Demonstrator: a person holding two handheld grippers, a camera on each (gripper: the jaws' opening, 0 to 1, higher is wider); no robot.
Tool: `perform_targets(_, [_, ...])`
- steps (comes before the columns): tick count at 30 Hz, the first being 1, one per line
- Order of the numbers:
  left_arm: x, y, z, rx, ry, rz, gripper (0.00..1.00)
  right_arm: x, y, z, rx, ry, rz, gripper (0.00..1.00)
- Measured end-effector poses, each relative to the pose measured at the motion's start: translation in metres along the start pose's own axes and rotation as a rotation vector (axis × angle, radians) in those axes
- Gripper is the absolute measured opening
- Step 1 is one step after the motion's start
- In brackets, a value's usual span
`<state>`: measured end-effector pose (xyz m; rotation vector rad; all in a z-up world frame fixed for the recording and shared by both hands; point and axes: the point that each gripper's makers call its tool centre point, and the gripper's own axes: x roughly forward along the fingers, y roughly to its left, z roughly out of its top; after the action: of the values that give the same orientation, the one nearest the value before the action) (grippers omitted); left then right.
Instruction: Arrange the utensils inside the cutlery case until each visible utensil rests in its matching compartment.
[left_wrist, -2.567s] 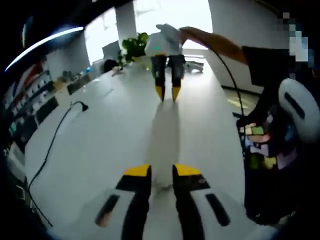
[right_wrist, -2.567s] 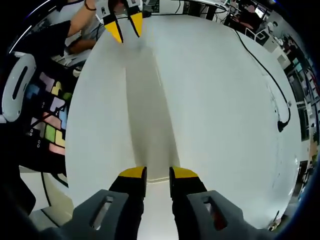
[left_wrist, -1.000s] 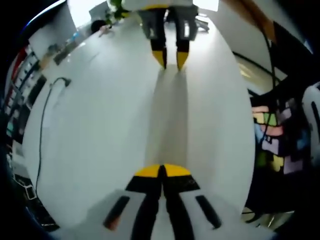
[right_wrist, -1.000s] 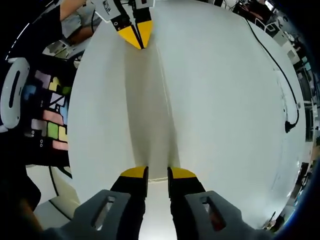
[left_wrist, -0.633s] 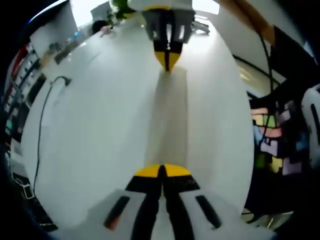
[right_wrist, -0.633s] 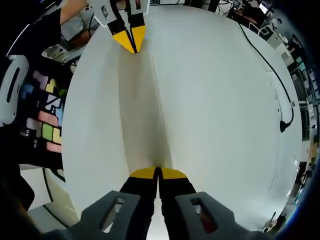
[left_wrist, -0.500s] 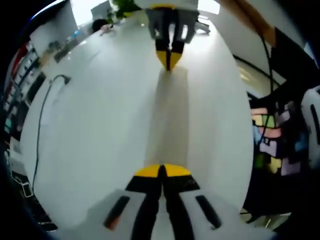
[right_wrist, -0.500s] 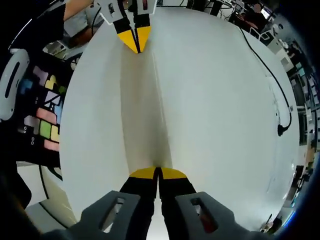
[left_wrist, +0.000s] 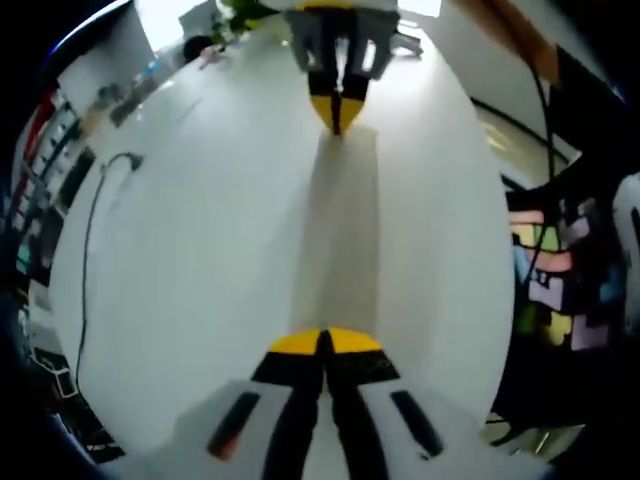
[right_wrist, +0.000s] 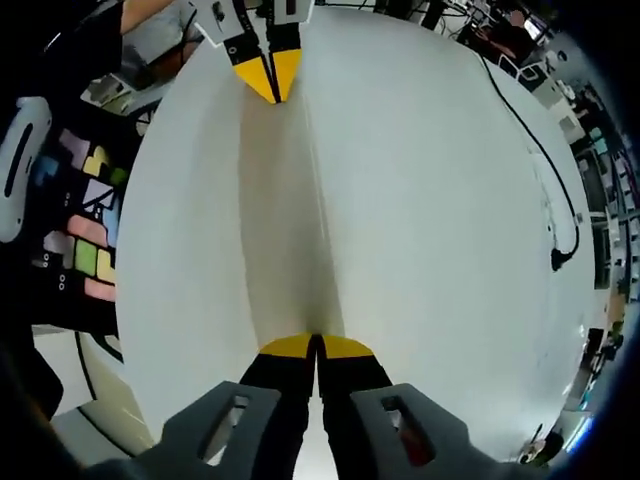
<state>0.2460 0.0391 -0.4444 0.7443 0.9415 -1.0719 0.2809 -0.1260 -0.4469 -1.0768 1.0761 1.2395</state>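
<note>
Both grippers hang over a bare white table (left_wrist: 200, 250), facing each other tip to tip. In the left gripper view my left gripper (left_wrist: 325, 338) rises from the bottom, its yellow-tipped jaws pressed together on nothing. Across the table, my right gripper (left_wrist: 337, 125) points back at it, also shut. In the right gripper view the right gripper (right_wrist: 317, 342) is shut and empty at the bottom, and the left gripper (right_wrist: 274, 95) sits shut at the top, above the same table (right_wrist: 430, 250).
A black cable (left_wrist: 95, 200) runs along one side of the table and ends in a plug (right_wrist: 557, 260). Past the opposite table edge stands a dark surface with coloured blocks (right_wrist: 85, 235) (left_wrist: 545, 295). A person's arm (right_wrist: 150, 15) holds the left gripper.
Both grippers were open at first. The left one shut by a second ago, the right one shortly after. Over the last half second only the views drifted slightly.
</note>
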Motion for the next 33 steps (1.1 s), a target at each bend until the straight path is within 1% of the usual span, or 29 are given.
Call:
perform_targets(2, [0.0, 0.001, 0.0, -0.02, -0.01, -0.013, 0.0, 0.0, -0.001, 0.0, 0.011, -0.014, 0.001, 0.0])
perform_targets(6, [0.0, -0.001, 0.001, -0.023, -0.02, -0.02, 0.0, 0.0, 0.001, 0.001, 0.011, -0.019, -0.01, 0.0])
perform_targets(9, [0.0, -0.003, 0.001, 0.013, -0.007, -0.003, 0.0, -0.001, 0.001, 0.001, 0.004, -0.012, -0.013, 0.0])
perform_targets(11, [0.0, -0.004, 0.002, 0.048, -0.001, 0.014, 0.0, -0.001, 0.0, 0.001, -0.019, -0.019, -0.009, 0.0])
perform_targets(12, [-0.001, -0.004, 0.002, 0.073, -0.004, 0.022, 0.0, -0.002, 0.0, 0.001, 0.004, -0.032, -0.012, 0.0])
perform_targets(13, [-0.001, -0.004, 0.003, 0.12, -0.012, 0.026, 0.01, -0.002, 0.001, 0.001, 0.038, -0.051, -0.012, 0.02])
perform_targets(14, [-0.002, -0.006, 0.003, 0.138, -0.032, 0.022, 0.04, -0.004, 0.001, 0.006, 0.018, -0.103, -0.014, 0.08])
perform_targets(15, [-0.003, -0.005, 0.007, 0.141, -0.066, 0.038, 0.09, -0.006, 0.004, 0.013, -0.027, -0.177, 0.0, 0.09])
perform_targets(16, [-0.005, -0.004, 0.006, 0.132, -0.075, 0.048, 0.22, -0.009, 0.008, 0.018, -0.024, -0.245, 0.019, 0.09])
perform_targets(17, [-0.008, -0.004, 0.008, 0.134, -0.097, 0.065, 0.31, -0.012, 0.009, 0.018, -0.002, -0.283, 0.018, 0.12])
perform_targets(18, [-0.01, -0.005, 0.009, 0.156, -0.117, 0.066, 0.36, -0.014, 0.009, 0.019, -0.008, -0.311, 0.013, 0.17])
perform_targets(19, [-0.014, -0.008, 0.008, 0.162, -0.144, 0.072, 0.35, -0.016, 0.006, 0.019, -0.046, -0.35, -0.026, 0.21])
perform_targets(20, [-0.015, -0.008, 0.008, 0.155, -0.17, 0.077, 0.36, -0.017, 0.003, 0.016, -0.071, -0.37, -0.054, 0.27])
perform_targets(21, [-0.016, -0.008, 0.009, 0.152, -0.204, 0.084, 0.39, -0.017, 0.002, 0.014, -0.066, -0.391, -0.074, 0.33])
perform_targets(22, [-0.018, -0.008, 0.01, 0.151, -0.234, 0.089, 0.45, -0.016, 0.004, 0.011, -0.051, -0.415, -0.07, 0.39])
perform_targets(23, [-0.017, -0.009, 0.004, 0.154, -0.233, 0.089, 0.48, -0.014, 0.008, 0.008, -0.033, -0.428, -0.055, 0.49])
perform_targets(24, [-0.017, -0.007, 0.001, 0.144, -0.239, 0.092, 0.5, -0.012, 0.01, 0.006, -0.034, -0.446, -0.051, 0.54])
perform_targets(25, [-0.015, -0.006, -0.003, 0.107, -0.244, 0.098, 0.53, -0.009, 0.013, 0.003, -0.042, -0.455, -0.05, 0.57])
perform_targets(26, [-0.013, -0.002, -0.008, 0.045, -0.239, 0.11, 0.58, -0.006, 0.014, 0.0, -0.027, -0.462, -0.043, 0.61])
perform_targets(27, [-0.011, -0.001, -0.015, 0.029, -0.219, 0.115, 0.66, -0.003, 0.016, -0.004, -0.014, -0.464, -0.038, 0.65])
perform_targets(28, [-0.009, 0.002, -0.019, 0.031, -0.206, 0.118, 0.73, -0.001, 0.017, -0.006, -0.011, -0.465, -0.038, 0.69])
perform_targets(31, [-0.006, 0.005, -0.027, 0.018, -0.188, 0.127, 0.81, 0.003, 0.017, -0.01, 0.009, -0.476, -0.035, 0.77])
perform_targets(33, [-0.006, 0.005, -0.027, 0.009, -0.19, 0.126, 0.88, 0.004, 0.018, -0.009, 0.01, -0.493, -0.032, 0.79])
